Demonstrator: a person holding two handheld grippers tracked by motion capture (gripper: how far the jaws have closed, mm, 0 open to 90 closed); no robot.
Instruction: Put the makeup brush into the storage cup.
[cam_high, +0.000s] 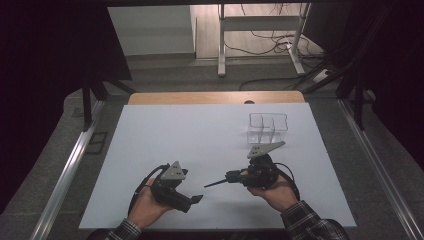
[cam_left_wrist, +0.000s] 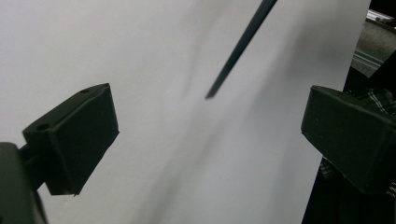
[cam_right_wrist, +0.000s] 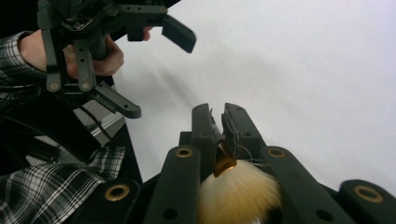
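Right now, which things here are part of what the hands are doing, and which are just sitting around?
In use:
- brush, its bristle end clamped in the right gripper, handle pointing at the left gripper
- left gripper, jaws open wide, near the handle tip

Probably just lying about:
- clear divided organizer, apart from both grippers on the white table

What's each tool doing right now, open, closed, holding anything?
Left tool: open, jaws wide apart, nothing between them.
Right tool: closed on a makeup brush, its dark handle pointing toward the left tool.
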